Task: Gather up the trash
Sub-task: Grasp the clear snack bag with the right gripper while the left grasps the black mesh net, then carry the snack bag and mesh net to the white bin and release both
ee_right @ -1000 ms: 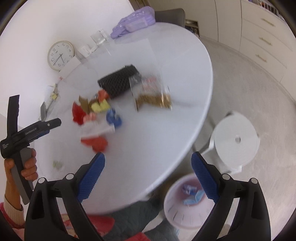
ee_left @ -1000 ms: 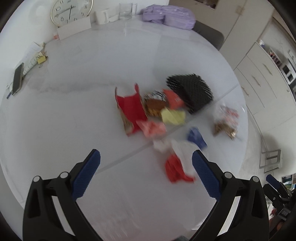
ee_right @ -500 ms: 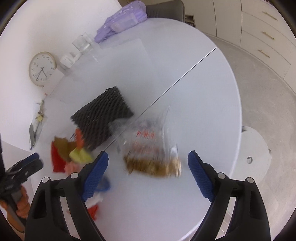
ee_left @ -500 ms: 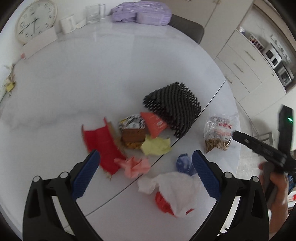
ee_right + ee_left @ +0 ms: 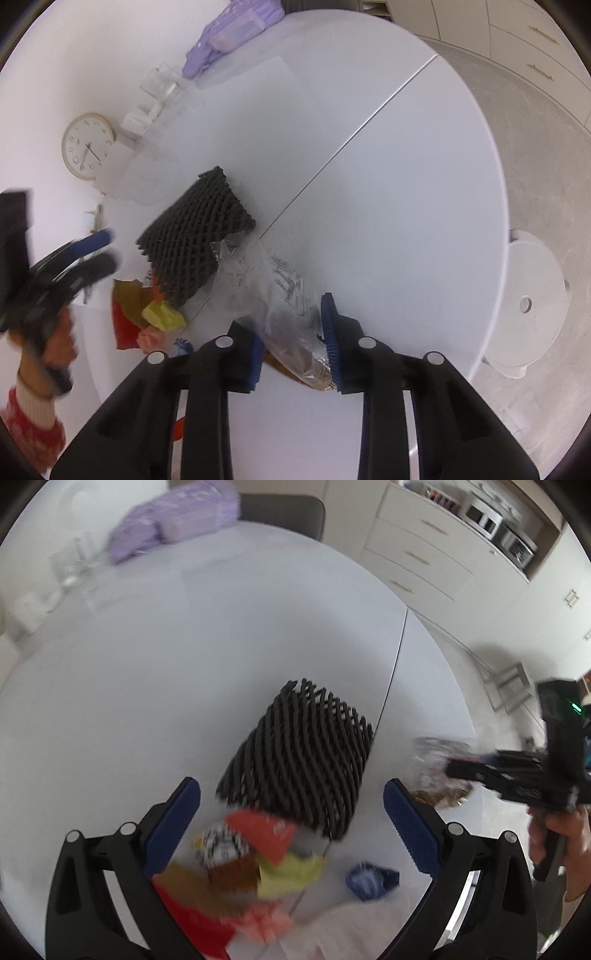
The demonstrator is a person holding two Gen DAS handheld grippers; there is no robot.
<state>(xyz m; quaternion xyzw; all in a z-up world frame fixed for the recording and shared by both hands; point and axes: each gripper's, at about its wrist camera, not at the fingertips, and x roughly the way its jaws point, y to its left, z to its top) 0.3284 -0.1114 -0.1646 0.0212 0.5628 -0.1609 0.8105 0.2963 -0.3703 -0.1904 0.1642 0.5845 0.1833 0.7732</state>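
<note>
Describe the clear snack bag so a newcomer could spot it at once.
On the round white table, find the black foam mesh sleeve near the seam. The clear snack bag lies just beside it, between the right gripper fingers, which are closing on it. It is the only see-through item, crinkled, with brown bits inside.

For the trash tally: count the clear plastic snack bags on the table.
1: the clear plastic bag lies beside the black foam net, between the closing right gripper pads. Others could hide under the wrapper pile.
</note>
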